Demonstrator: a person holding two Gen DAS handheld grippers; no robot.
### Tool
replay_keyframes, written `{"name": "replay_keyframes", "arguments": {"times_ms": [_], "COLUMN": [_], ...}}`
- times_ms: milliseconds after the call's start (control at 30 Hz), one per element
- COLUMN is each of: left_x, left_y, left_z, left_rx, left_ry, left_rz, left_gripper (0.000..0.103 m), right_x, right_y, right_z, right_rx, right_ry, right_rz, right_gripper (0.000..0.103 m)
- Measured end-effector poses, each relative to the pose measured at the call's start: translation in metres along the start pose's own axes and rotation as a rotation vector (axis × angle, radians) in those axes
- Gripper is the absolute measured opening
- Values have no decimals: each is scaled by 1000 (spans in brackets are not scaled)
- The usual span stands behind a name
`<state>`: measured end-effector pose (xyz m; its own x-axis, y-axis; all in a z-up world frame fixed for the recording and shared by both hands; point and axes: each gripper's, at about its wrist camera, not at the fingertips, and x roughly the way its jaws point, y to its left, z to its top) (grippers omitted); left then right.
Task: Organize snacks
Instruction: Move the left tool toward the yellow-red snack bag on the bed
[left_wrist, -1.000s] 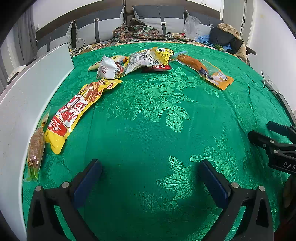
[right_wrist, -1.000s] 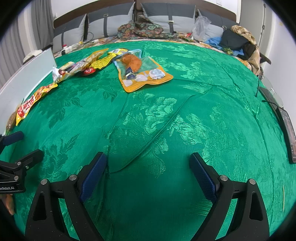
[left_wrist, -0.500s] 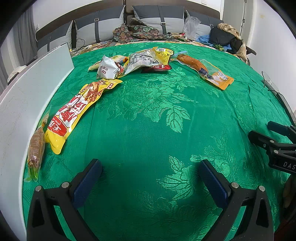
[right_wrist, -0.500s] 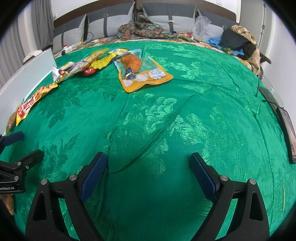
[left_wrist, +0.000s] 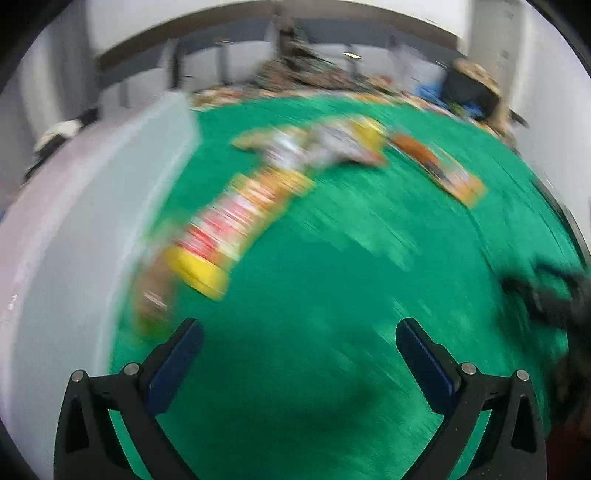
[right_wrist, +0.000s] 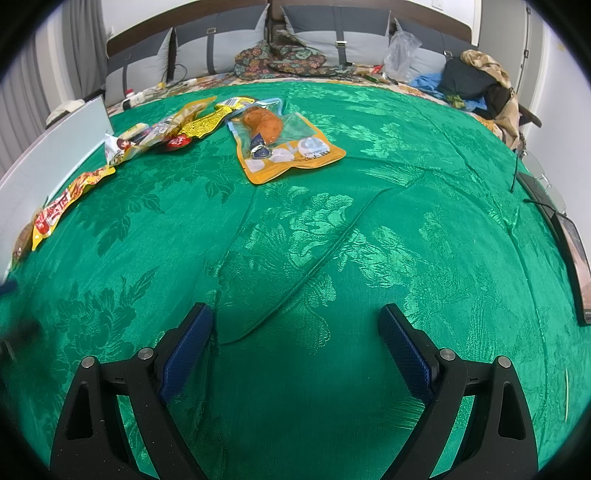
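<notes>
Nothing is gripped yet, so the step in hand is judged to be the approach to the first snack. In the left wrist view, which is badly smeared, a white panel (left_wrist: 85, 206) is seen along the left edge; whether it is a container wall cannot be told, and nothing is seen inside it. Just right of it a long yellow-and-red packet (left_wrist: 236, 221) lies on the green cloth (left_wrist: 332, 295), with a brown packet (left_wrist: 153, 291) at its lower end and a heap of packets (left_wrist: 325, 147) at upper centre. The left gripper (left_wrist: 299, 332) is held wide open and empty at the bottom of the frame. In the right wrist view an orange pouch (right_wrist: 284, 147) lies flat at upper centre, well apart from the right gripper (right_wrist: 295, 321), also spread open and empty. The next move is judged to call for lowering open jaws over a packet's edge.
</notes>
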<state>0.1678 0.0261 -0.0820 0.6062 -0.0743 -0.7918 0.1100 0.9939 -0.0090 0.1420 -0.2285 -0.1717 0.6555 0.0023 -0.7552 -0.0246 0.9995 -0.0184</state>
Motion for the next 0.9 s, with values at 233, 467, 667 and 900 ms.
{"name": "replay_keyframes", "arguments": {"times_ms": [233,467,667,900], "left_x": [55,61,34,-3], "left_y": [47,20,-43,-16], "left_z": [34,26,11,42], "left_rx": [-74,-38,117,39], "left_ry": [123,90,97,21], "left_rz": [113,104,-199,-269], "left_gripper": [102,101,101,101], "right_x": [0,0,0,0], "right_y": [0,0,-1,-1], "right_z": [0,0,0,0], "right_rx": [1,1,1,1], "right_ry": [0,0,0,0], "right_rz": [1,1,2,2], "right_gripper": [94,94,94,94]}}
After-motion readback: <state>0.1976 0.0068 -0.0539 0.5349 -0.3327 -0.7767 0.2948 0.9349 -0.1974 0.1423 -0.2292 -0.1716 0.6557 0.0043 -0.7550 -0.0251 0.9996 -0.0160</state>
